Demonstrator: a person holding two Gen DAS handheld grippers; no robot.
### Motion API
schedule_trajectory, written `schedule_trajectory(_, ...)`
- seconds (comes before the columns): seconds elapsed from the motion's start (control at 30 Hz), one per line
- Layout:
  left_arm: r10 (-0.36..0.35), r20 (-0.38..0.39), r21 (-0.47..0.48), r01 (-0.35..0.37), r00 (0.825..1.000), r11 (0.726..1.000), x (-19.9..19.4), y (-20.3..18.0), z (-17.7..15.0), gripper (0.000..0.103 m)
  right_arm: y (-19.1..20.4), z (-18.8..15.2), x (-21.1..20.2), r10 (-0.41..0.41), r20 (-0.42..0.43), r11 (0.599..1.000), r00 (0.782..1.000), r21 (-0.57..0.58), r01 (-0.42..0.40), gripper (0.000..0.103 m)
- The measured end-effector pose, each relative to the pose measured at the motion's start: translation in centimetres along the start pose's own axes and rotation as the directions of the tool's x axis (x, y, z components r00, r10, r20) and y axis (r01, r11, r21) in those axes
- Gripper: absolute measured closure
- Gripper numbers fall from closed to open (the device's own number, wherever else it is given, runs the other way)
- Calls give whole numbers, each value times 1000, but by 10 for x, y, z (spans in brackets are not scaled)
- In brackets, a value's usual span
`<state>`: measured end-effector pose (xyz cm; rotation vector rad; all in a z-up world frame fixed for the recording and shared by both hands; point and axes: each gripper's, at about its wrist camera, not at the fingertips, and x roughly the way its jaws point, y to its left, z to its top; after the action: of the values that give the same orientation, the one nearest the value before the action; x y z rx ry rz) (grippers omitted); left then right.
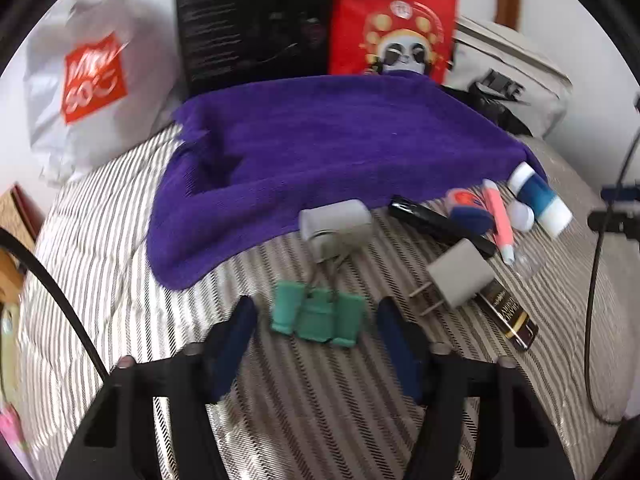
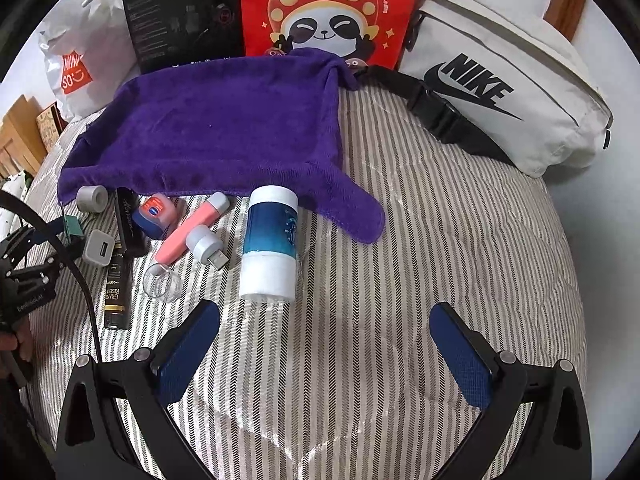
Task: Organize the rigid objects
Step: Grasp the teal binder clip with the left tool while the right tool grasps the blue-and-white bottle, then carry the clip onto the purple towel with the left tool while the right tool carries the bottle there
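A green binder clip lies on the striped bedspread between the fingers of my left gripper, which is open around it without clamping it. A grey adapter sits just beyond, a grey plug charger to the right. My right gripper is open and empty, just short of a blue and white bottle. Left of the bottle lie a pink tube, a USB light, a dental floss box, a clear ring and black boxes. A purple towel is spread behind.
A white Nike bag lies at the back right. A red panda bag, a black box and a white Miniso bag stand along the back. A black cable crosses on the left. Bare bedspread lies right of the bottle.
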<state>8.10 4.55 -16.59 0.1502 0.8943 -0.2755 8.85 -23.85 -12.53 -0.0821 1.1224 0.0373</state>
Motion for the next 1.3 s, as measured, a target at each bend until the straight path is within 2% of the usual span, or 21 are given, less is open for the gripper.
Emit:
schedule_trajectory(0.03, -8, 2, 11, 8, 1000, 1000, -1, -2, 0, 64, 0, 0, 0, 1, -1, 1000, 1000, 1, -1, 0)
schedule_trajectory(0.33, 22, -8, -73, -22, 1000, 997, -3, -4, 0, 63, -2, -3, 3, -3, -8, 1000, 1000, 1, 3, 0)
schedule_trajectory(0.4, 32, -9, -75, -32, 999, 997, -1, -6, 1, 60, -4, -3, 4, -5, -12, 1000, 1000, 3, 5, 0)
schedule_trajectory(0.47, 26, -11, -85, -27, 1000, 996, 1, -7, 1, 52, -5, -3, 5, -3, -10, 1000, 1000, 11, 3, 0)
schedule_trajectory(0.53, 50, -9, -91, -50, 999, 995, 4, -9, 2, 52, -6, -3, 5, 5, -6, 1000, 1000, 21, -5, 0)
schedule_trajectory(0.6, 59, -14, -106, -61, 998, 993, 5, -9, 4, 53, -8, -2, 8, 20, -4, 999, 1000, 33, -20, 0)
schedule_trajectory(0.67, 69, -15, -112, -71, 997, 991, 4, -7, 5, 63, -7, 1, 12, 49, -3, 998, 999, 47, -48, 0)
schedule_trajectory(0.73, 71, -18, -133, -73, 997, 988, 3, -2, 3, 63, -4, 3, 15, 85, 3, 995, 996, 57, -85, 2)
schedule_trajectory(0.9, 88, -16, -143, -89, 996, 986, 3, 0, -1, 63, 5, 12, 24, 137, 36, 989, 990, 54, -139, 11)
schedule_trajectory(0.97, 93, -16, -157, -94, 996, 983, 3, 0, 0, 63, 9, 17, 30, 140, 35, 989, 989, 46, -142, 25)
schedule_trajectory(1.0, 95, -15, -163, -96, 995, 982, 4, 0, 0, 63, 11, 19, 34, 143, 31, 989, 989, 43, -145, 38)
schedule_trajectory(1.03, 100, -14, -160, -101, 995, 982, 4, 0, 0, 63, 13, 21, 39, 148, 17, 988, 989, 47, -149, 44)
schedule_trajectory(1.13, 102, -14, -167, -102, 995, 981, 4, 0, 0, 63, 13, 23, 52, 179, -4, 981, 984, 75, -178, 49)
schedule_trajectory(1.3, 110, -11, -172, -110, 994, 979, 5, -1, -1, 62, 19, 21, 57, 164, 20, 985, 986, 52, -165, 53)
